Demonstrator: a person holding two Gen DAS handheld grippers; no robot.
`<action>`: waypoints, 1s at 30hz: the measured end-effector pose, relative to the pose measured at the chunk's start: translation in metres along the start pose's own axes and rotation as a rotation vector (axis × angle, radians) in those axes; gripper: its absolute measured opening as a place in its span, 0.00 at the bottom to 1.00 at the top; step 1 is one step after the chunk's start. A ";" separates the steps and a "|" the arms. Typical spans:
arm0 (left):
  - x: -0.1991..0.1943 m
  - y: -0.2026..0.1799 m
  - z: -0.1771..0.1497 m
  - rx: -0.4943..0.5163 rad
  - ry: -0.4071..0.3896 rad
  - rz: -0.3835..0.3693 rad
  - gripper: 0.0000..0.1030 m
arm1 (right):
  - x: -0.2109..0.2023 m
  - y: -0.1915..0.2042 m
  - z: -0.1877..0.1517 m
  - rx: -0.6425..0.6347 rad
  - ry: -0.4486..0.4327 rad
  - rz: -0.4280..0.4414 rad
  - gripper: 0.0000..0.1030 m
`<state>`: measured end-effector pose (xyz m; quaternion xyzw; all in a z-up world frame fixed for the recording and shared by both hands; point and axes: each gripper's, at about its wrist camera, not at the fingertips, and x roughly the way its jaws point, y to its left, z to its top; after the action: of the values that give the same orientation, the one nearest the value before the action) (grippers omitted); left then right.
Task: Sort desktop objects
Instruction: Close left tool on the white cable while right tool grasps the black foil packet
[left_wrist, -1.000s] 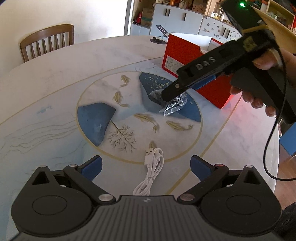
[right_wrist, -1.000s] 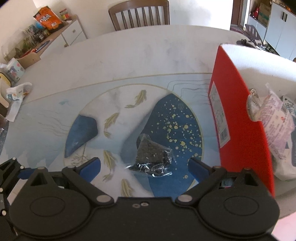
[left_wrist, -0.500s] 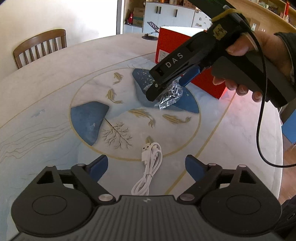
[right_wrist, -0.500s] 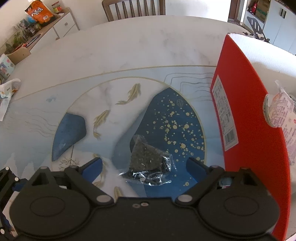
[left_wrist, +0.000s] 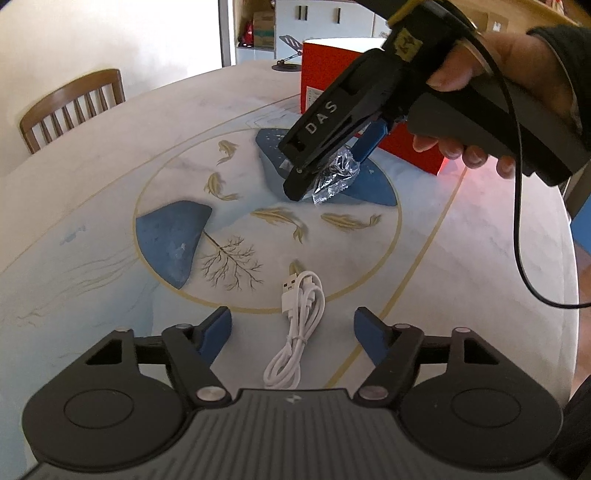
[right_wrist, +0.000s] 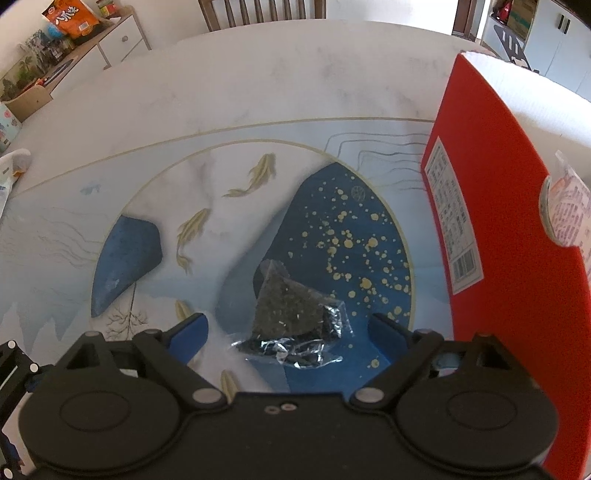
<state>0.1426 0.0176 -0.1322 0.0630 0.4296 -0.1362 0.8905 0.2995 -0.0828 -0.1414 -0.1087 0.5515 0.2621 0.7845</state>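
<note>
A clear plastic packet of dark grains (right_wrist: 295, 317) lies on the painted round table, on the blue speckled patch. My right gripper (right_wrist: 288, 332) is open, low over the table, its blue fingers on either side of the packet. It also shows in the left wrist view (left_wrist: 332, 170), over the crinkled packet (left_wrist: 334, 177). A coiled white USB cable (left_wrist: 299, 325) lies on the table between the open fingers of my left gripper (left_wrist: 291, 328), which is empty. A red box (right_wrist: 491, 236) stands to the right, with a printed packet (right_wrist: 569, 206) inside.
A wooden chair (left_wrist: 70, 107) stands at the far side of the table. A phone stand (left_wrist: 288, 55) sits behind the red box. A sideboard with snack bags (right_wrist: 74, 22) lies beyond the table. The table edge (left_wrist: 569, 258) runs along the right.
My right gripper has come down and forward, so the packet now sits between its open fingers. My left gripper has moved closer to the white cable.
</note>
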 end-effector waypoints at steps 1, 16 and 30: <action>0.000 -0.001 0.000 0.006 0.000 0.006 0.66 | 0.000 0.001 0.000 -0.005 -0.002 -0.010 0.87; -0.002 -0.005 0.003 0.028 -0.016 0.005 0.21 | -0.007 0.002 0.001 0.006 -0.017 -0.045 0.57; -0.004 0.004 0.001 -0.040 -0.025 0.009 0.17 | -0.014 -0.003 -0.005 0.036 -0.027 -0.029 0.40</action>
<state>0.1425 0.0220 -0.1288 0.0453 0.4207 -0.1246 0.8975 0.2934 -0.0923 -0.1308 -0.0992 0.5440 0.2420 0.7973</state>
